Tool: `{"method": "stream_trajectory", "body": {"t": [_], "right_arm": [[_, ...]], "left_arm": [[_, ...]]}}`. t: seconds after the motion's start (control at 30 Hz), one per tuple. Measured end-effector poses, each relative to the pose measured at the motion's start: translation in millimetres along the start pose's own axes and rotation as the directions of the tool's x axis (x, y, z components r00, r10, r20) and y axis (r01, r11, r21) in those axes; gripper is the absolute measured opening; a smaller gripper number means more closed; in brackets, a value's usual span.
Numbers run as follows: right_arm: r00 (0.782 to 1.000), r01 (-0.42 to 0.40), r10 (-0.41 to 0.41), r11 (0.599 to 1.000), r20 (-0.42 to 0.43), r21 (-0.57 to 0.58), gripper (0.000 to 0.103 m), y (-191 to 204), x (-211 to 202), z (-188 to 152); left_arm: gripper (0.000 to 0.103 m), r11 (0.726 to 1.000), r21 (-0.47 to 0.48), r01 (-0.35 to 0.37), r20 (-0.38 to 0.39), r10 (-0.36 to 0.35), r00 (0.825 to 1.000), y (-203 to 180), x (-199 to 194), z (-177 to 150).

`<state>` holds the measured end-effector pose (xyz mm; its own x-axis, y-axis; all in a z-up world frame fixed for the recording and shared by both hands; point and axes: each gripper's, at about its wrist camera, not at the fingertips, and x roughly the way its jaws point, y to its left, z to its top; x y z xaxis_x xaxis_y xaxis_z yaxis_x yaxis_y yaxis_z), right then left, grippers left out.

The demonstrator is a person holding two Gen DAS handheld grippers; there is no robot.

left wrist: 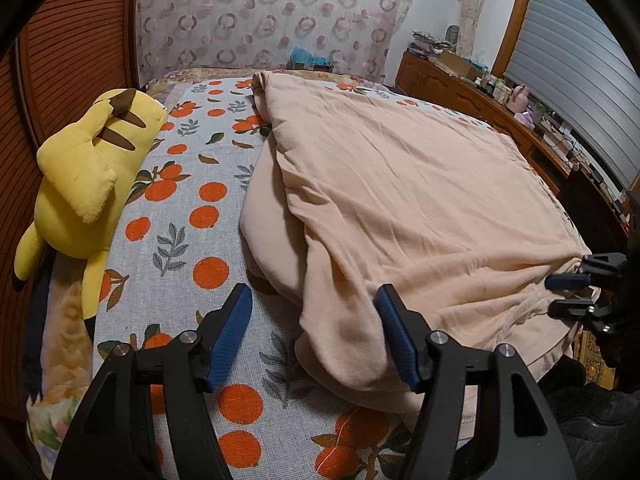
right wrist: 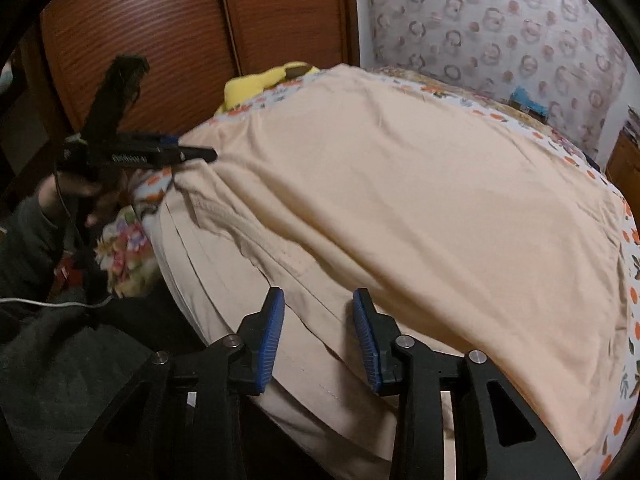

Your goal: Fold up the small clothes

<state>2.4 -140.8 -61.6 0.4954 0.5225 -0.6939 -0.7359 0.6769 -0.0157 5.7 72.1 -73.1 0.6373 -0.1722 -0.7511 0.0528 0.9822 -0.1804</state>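
**On the bed, a peach garment lying between our two grippers**

Across the bed's orange-print sheet [left wrist: 188, 216], a peach garment [left wrist: 400, 184] is lying spread out, wrinkled, and taking up most of the right side of the bed in the left wrist view. Its left edge is lying doubled over, with another peach layer showing beneath it, and its near edge is reaching the edge of the bed closest to us.

We are holding the left gripper [left wrist: 314, 336] low over the near left corner of the garment. Its blue-padded fingers [left wrist: 232, 336] are standing wide apart and are gripping nothing: one finger is sitting over the bare sheet, the other over the peach cloth, with the corner of the garment lying between them.

We are holding the right gripper [right wrist: 318, 336] at the near right edge of the garment. Its fingers are likewise spread apart, with the hem and its stitched seams running between them, and nothing is pinched. In the left wrist view that same gripper [left wrist: 568, 296] is showing at the garment's far right corner, its fingers parted.

Beyond the garment, a yellow plush toy [left wrist: 80, 184] is lying along the left side of the bed, beside a wooden wardrobe [left wrist: 68, 40]. A patterned curtain [left wrist: 260, 16] is hanging behind the head of the bed, and a cluttered wooden sideboard [left wrist: 460, 88] is running along the right wall.
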Motion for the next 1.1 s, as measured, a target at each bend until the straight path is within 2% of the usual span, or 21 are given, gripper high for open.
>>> {"method": "stream_trajectory", "body": {"t": [0.07, 0.17, 0.37, 0.5, 0.7, 0.73, 0.8, 0.83, 0.87, 0.9, 0.93, 0.97, 1.03, 1.1], "right_arm": [[1.000, 0.018, -0.018, 1.000, -0.020, -0.008, 0.014, -0.7, 6.9, 2.5], [1.000, 0.023, -0.024, 1.000, -0.012, -0.011, 0.003, 1.3, 8.3, 5.6], [0.997, -0.081, 0.081, 0.997, 0.012, -0.002, 0.002, 6.5, -12.1, 2.5], [0.995, -0.098, 0.097, 0.995, 0.021, 0.007, 0.002, 11.1, -19.9, -0.6], [0.998, -0.021, 0.020, 1.000, 0.055, 0.017, 0.004, 7.7, -28.0, 3.7], [0.998, -0.012, 0.011, 1.000, 0.064, 0.018, 0.007, 7.7, -29.2, 4.0], [0.997, 0.013, -0.014, 1.000, 0.079, 0.011, 0.024, 8.2, -32.2, 5.0], [0.996, 0.035, -0.036, 0.999, 0.087, 0.010, 0.035, 7.5, -33.8, 5.0], [0.994, 0.054, -0.055, 0.998, 0.095, 0.014, 0.040, 6.3, -34.0, 5.7], [0.993, 0.062, -0.064, 0.998, 0.101, 0.022, 0.042, 5.3, -33.7, 5.9], [0.992, 0.066, -0.069, 0.997, 0.102, 0.028, 0.045, 5.2, -32.2, 7.2], [0.992, 0.076, -0.079, 0.996, 0.101, 0.036, 0.046, 3.7, -30.5, 6.7], [0.990, 0.095, -0.101, 0.994, 0.098, 0.057, 0.046, -0.4, -26.8, 5.7], [0.988, 0.113, -0.121, 0.990, 0.098, 0.083, 0.047, -7.1, -29.0, 4.1]], "left_arm": [[0.065, 1.000, 0.000, 0.000, 0.001, 0.000, 1.000, 0.0, -0.3, 0.0], [0.066, 1.000, -0.007, -0.002, -0.002, 0.002, 1.000, -0.5, -0.3, 2.3], [0.066, 1.000, -0.001, -0.007, -0.007, 0.007, 1.000, -3.4, 3.3, 6.9], [0.066, 1.000, 0.001, -0.016, -0.002, 0.016, 1.000, -4.1, 5.1, 6.2], [0.066, 0.999, 0.009, -0.035, 0.005, 0.035, 0.999, -6.5, 5.8, 4.7], [0.066, 0.999, 0.010, -0.037, 0.005, 0.037, 0.999, -6.8, 5.8, 4.4], [0.066, 0.999, 0.015, -0.030, 0.006, 0.030, 1.000, -9.2, 5.0, 2.7], [0.061, 1.000, 0.022, -0.016, 0.007, 0.016, 1.000, -10.2, 4.6, 2.1], [0.049, 0.999, 0.034, 0.000, 0.006, 0.000, 1.000, -12.5, 4.3, 1.5], [0.044, 0.999, 0.045, 0.008, 0.002, -0.008, 1.000, -14.2, 4.1, 1.2], [0.034, 0.998, 0.054, 0.021, -0.003, -0.021, 1.000, -16.2, 4.1, 1.2], [0.019, 0.998, 0.057, 0.039, -0.009, -0.039, 0.999, -17.5, 4.4, 1.5], [0.011, 0.995, 0.056, 0.078, -0.012, -0.078, 0.997, -21.1, 3.3, 2.3], [0.010, 0.991, 0.079, 0.104, 0.011, -0.105, 0.994, -30.5, -3.2, 6.3]]}}
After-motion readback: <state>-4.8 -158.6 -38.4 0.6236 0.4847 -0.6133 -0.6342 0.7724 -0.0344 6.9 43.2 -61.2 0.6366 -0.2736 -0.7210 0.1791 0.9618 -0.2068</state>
